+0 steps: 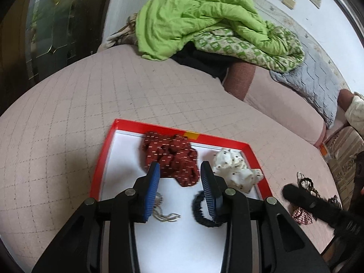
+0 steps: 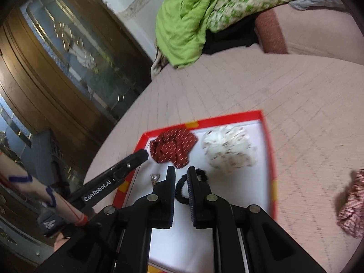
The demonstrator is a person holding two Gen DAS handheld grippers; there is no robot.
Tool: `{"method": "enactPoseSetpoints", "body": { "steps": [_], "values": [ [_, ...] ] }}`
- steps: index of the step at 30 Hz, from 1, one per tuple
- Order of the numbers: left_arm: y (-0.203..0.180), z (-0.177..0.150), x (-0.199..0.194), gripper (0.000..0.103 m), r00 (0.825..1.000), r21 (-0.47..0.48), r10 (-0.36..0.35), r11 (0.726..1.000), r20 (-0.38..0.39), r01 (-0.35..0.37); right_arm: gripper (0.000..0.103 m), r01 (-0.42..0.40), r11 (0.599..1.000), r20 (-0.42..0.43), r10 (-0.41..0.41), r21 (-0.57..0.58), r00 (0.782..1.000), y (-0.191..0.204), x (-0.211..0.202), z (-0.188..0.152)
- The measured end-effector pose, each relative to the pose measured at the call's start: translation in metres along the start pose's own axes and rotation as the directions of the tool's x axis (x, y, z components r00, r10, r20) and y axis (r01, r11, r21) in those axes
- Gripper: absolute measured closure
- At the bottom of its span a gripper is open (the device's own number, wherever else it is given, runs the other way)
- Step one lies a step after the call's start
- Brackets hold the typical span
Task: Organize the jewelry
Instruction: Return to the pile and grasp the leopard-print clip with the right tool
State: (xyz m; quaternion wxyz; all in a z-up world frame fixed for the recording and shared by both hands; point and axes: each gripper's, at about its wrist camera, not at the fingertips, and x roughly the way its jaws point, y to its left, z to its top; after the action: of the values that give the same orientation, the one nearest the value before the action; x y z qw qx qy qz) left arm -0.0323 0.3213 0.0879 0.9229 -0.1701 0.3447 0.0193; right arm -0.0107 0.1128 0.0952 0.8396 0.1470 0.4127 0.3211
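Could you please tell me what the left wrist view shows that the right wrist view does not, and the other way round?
Only the left wrist view shows the grey quilted pillow and a dark beaded piece lying on the bed outside the box, beside the checked scrunchie.

Only the right wrist view shows the person's forearm, the wooden glass-panelled door clearly, and the left gripper from the side.

Both show the red box, the maroon scrunchie, white scrunchie, black hair tie, a small silvery piece and the green quilt.
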Motion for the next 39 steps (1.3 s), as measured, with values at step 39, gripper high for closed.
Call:
{"method": "enactPoseSetpoints", "body": {
  "steps": [39],
  "values": [
    [-0.194, -0.071, 0.017, 0.064, 0.945, 0.326, -0.217, 0.900, -0.243, 0.290, 0.094, 0.594, 0.804, 0.094, -0.590, -0.015, 0.802, -0.188, -0.126, -0.008]
  ]
}}
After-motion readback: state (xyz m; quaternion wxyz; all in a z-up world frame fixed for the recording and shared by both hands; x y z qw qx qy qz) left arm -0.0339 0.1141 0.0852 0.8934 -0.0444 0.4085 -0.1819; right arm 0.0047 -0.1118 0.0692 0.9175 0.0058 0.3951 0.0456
